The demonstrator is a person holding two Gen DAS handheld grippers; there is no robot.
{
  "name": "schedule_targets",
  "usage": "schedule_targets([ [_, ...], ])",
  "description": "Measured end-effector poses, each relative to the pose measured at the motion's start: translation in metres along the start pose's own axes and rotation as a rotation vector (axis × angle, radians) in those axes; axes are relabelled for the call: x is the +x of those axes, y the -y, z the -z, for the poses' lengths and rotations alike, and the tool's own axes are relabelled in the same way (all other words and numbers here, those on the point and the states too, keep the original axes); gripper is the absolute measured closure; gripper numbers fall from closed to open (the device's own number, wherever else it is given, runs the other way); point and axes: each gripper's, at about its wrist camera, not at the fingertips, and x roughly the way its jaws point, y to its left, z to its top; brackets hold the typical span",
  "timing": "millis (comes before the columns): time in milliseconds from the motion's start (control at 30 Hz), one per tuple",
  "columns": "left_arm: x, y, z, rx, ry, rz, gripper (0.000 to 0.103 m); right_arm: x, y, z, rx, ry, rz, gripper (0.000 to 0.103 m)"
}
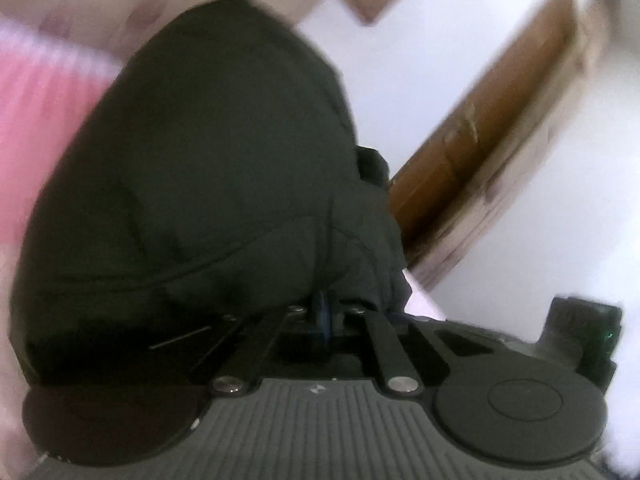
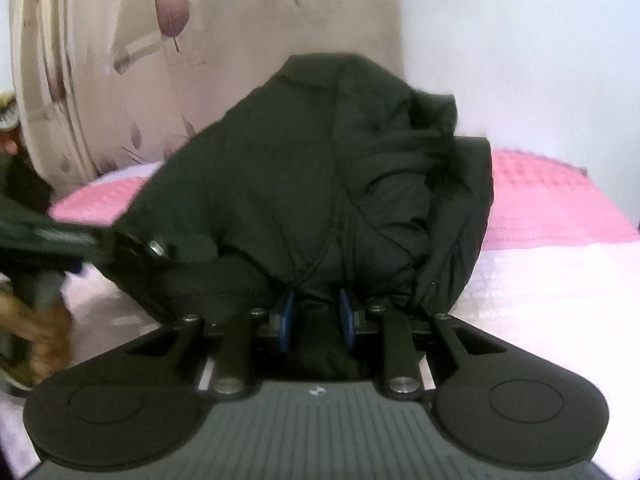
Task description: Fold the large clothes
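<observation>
A large dark green padded jacket (image 1: 192, 168) fills the left wrist view and hangs from my left gripper (image 1: 323, 312), whose blue pads are pinched together on its fabric. In the right wrist view the same jacket (image 2: 320, 184) bunches up in front of my right gripper (image 2: 318, 312). Its blue pads (image 2: 286, 316) stand a little apart with a thick fold of the jacket clamped between them. The left gripper (image 2: 132, 246) shows at the left of that view, holding the jacket's edge. The fingertips are buried in the cloth.
A bed with a pale pink cover (image 2: 552, 304) and a bright pink blanket (image 2: 552, 204) lies below. A flowered curtain (image 2: 120, 60) hangs at the back left. A wooden door (image 1: 500, 120) stands in a white wall. The person's hand (image 2: 36, 344) is at the left.
</observation>
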Motion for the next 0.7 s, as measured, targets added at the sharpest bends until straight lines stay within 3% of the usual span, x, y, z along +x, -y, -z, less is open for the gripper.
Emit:
schedule_targets([
  [100,0.002,0.005,0.0,0.042,0.0,-0.033,0.092,-0.028,-0.009,-0.038,-0.051,0.147,0.004,0.078],
  [267,0.002,0.005,0.002,0.04,0.008,-0.034,0.092,0.012,-0.034,-0.115,-0.235,0.155,-0.006,0.078],
  [367,0.001,0.005,0.003,0.044,0.012,-0.035,0.092,0.066,-0.035,-0.145,-0.272,0.095,0.008,0.078],
  [500,-0.002,0.007,0.006,0.055,0.025,-0.046,0.092,0.143,-0.019,-0.158,-0.289,-0.095,0.047,0.08],
  [700,-0.007,0.012,0.009,0.049,0.033,-0.052,0.092,0.189,0.001,-0.157,-0.239,-0.279,-0.004,0.08],
])
